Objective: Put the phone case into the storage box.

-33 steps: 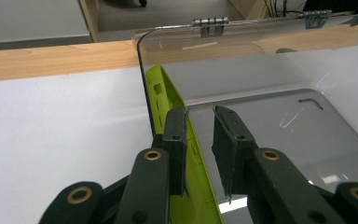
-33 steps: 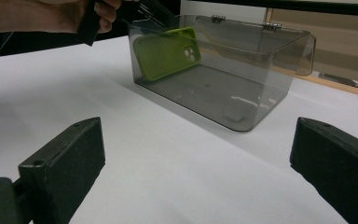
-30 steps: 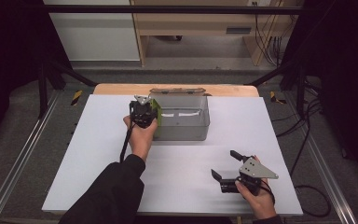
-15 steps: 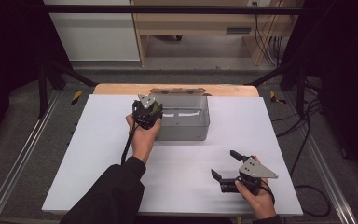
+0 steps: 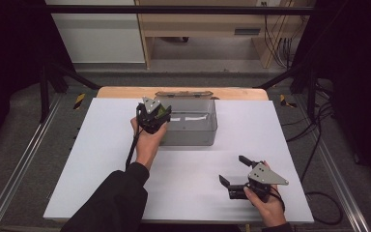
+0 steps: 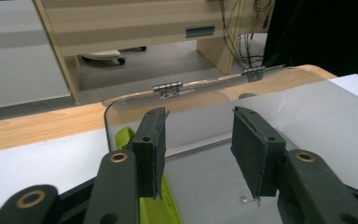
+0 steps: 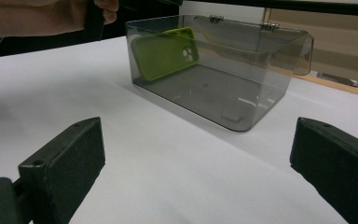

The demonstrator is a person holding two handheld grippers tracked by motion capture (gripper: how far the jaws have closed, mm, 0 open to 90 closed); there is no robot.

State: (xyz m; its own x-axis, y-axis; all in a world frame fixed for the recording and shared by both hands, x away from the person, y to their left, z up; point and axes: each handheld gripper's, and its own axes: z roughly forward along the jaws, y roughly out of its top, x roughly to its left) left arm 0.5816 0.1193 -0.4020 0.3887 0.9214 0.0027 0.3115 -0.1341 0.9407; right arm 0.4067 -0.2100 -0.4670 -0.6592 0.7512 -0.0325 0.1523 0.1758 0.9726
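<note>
- The green phone case (image 7: 165, 52) leans tilted against the wall inside the clear box (image 5: 193, 137), at twelve o'clock on my table (image 5: 101, 159).
- My left gripper (image 6: 198, 149) hovers over it, jaws parted, holding nothing: release looks done, so next I pull clear.
- My right gripper (image 5: 236, 176) waits at five o'clock, wide open, empty.

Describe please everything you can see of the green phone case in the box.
The green phone case is lime-coloured, looks like soft matt plastic or silicone, with rounded corners and a camera cutout with several lens holes at one end. It stands on its long edge inside the clear smoky box, tilted, leaning against the box's end wall, its lower edge on the box floor. The left claw hangs open just above it, not gripping it.
</note>
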